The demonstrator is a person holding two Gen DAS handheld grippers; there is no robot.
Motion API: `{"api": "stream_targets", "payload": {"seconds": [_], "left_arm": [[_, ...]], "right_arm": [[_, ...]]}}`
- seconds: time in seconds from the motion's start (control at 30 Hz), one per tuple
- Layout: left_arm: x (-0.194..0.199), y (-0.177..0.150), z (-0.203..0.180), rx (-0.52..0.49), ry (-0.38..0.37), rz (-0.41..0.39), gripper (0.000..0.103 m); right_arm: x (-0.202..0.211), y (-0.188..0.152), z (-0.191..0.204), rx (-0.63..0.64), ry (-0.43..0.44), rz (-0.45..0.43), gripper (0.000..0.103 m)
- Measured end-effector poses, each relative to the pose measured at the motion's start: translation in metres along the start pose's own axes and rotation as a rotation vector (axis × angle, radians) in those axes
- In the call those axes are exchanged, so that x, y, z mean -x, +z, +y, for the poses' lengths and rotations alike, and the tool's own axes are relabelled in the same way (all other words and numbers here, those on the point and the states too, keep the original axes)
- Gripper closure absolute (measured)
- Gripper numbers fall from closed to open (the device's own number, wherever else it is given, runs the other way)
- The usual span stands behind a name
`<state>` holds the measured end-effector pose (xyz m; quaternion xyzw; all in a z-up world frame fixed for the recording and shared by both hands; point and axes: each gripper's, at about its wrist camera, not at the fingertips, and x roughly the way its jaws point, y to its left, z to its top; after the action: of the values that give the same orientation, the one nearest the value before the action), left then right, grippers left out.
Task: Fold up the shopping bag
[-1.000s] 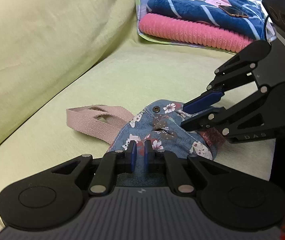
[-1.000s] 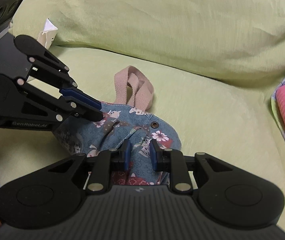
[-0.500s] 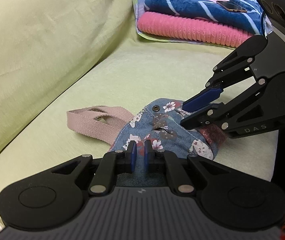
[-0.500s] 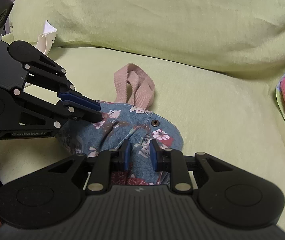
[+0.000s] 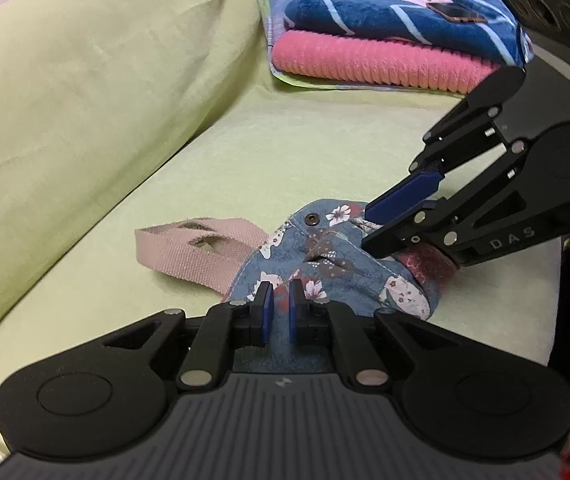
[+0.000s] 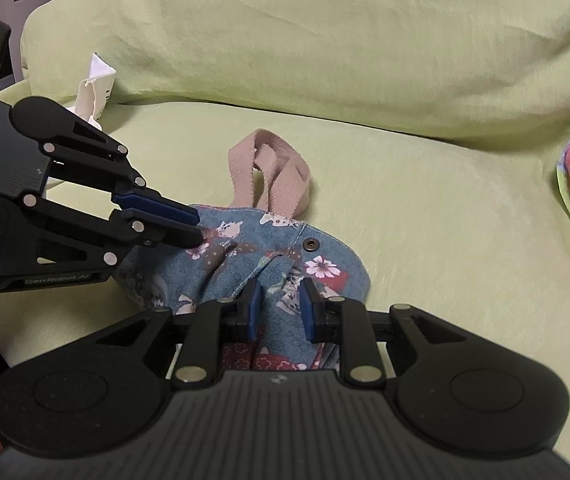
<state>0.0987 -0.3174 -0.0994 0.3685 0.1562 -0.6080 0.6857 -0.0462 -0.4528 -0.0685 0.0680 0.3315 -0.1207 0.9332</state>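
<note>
The small blue floral cotton shopping bag (image 6: pixel 269 264), already gathered into a compact bundle with a metal snap stud (image 6: pixel 310 244) on its top flap, lies on the pale green sofa seat cushion (image 6: pixel 445 220), its two dusty-pink woven strap handles (image 6: pixel 273 176) trailing off toward twelve o'clock in the right wrist view. The left gripper (image 6: pixel 198 227), reaching in from nine o'clock in that view, has its blue pads drawn almost together on the bundle's left edge, pinching a thin layer of cloth. The right gripper (image 6: pixel 278 307) sits at six o'clock with its jaws at a narrow gap, a thick fold of the bag bunched between the pads, so it appears to clamp the near end. Seen from the left wrist view, the right gripper comes in from three o'clock onto the bundle's far side, with a maroon patterned lining (image 5: pixel 425 264) showing beneath it. This reads as a late step: the bag is mostly folded and both tools are steadying the bundle. The next move likely calls for tucking the loose handles in or turning the flap so the stud can meet its mate, keeping one grip firm so the soft cloth does not spring open. A folded pink ribbed blanket (image 5: pixel 373 64) lies well apart at one o'clock in the left view.
</note>
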Motion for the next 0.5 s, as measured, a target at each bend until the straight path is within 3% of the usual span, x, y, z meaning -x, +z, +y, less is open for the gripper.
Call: {"api": "stream_targets", "payload": {"seconds": [0.17,0.27,0.37,0.43,0.5], "left_arm": [[0.009,0.001,-0.011,-0.053,0.039,-0.018,0.099],[0.028,-0.004,-0.023,-0.142,0.069,-0.093,0.094],[0.048,-0.012,-0.038,-0.268,0.089,-0.137,0.092],[0.059,-0.020,-0.047,-0.368,0.081,-0.147,0.080],[0.061,-0.028,-0.058,-0.472,0.088,-0.137,0.080]], "right_arm": [[0.000,0.001,-0.001,-0.009,0.004,0.007,0.083],[0.001,0.001,0.001,-0.006,-0.002,0.007,0.083],[0.001,0.001,-0.001,-0.014,0.001,0.008,0.083],[0.001,0.000,-0.001,-0.014,0.005,0.009,0.083],[0.002,0.000,-0.001,-0.010,0.005,0.008,0.083]]}}
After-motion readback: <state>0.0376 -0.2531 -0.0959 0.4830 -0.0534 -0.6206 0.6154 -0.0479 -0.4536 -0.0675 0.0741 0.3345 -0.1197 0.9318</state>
